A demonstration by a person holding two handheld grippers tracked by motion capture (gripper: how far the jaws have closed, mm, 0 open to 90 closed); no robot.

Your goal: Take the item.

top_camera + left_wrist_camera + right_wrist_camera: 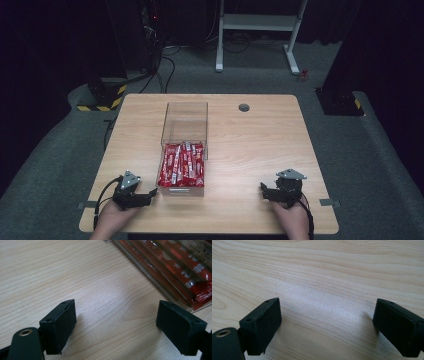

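Note:
A clear plastic box stands in the middle of the wooden table. Its near half holds several red packets, which also lie at the top right of the left gripper view. My left gripper rests on the table near the front edge, just left of the box, open and with bare wood between its jaws. Over at the front right, my right gripper rests on the table, wide open above plain wood. A hand holds each one.
A small round grommet sits in the table's far right part. Beyond the table, a white desk frame stands on grey carpet, with cables and a yellow-black striped base at the far left.

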